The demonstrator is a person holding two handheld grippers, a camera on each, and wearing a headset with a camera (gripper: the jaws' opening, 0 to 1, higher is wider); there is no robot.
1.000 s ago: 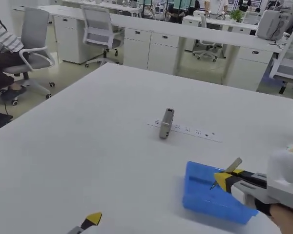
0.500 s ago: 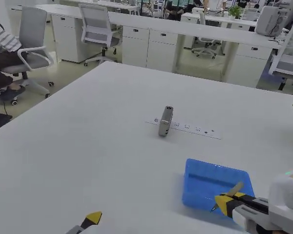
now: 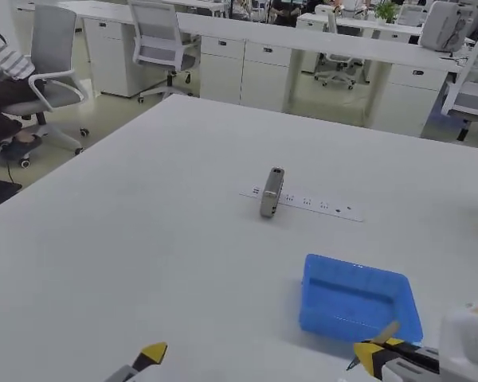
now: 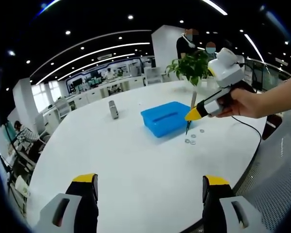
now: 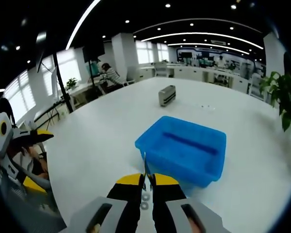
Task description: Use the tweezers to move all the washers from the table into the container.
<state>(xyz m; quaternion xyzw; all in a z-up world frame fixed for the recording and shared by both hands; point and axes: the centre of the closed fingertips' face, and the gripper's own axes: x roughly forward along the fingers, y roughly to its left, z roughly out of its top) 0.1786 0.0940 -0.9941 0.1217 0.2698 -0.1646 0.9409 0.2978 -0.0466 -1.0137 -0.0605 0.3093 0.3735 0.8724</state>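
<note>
The blue container (image 3: 358,298) sits on the white table (image 3: 159,239), near its front right. My right gripper (image 3: 373,355) hovers just in front of the container's near edge, shut on the tweezers (image 3: 384,333). In the right gripper view the tweezers (image 5: 145,169) poke out between the closed jaws, above washers (image 5: 145,200) lying on the table before the container (image 5: 184,148). The left gripper view shows several washers (image 4: 193,140) beside the container (image 4: 166,118), with the tweezers' tip (image 4: 187,128) just over them. My left gripper (image 4: 148,194) is open and holds nothing, low at the front left (image 3: 147,358).
A grey upright device (image 3: 271,191) stands on a flat power strip (image 3: 311,203) mid-table. Office chairs (image 3: 163,48) and white desks (image 3: 319,44) line the far side. A seated person (image 3: 4,87) is at the far left. A potted plant (image 4: 196,65) stands near the table's right end.
My right gripper with the tweezers has drawn back from above the container to just past its near edge. The left gripper has hardly moved.
</note>
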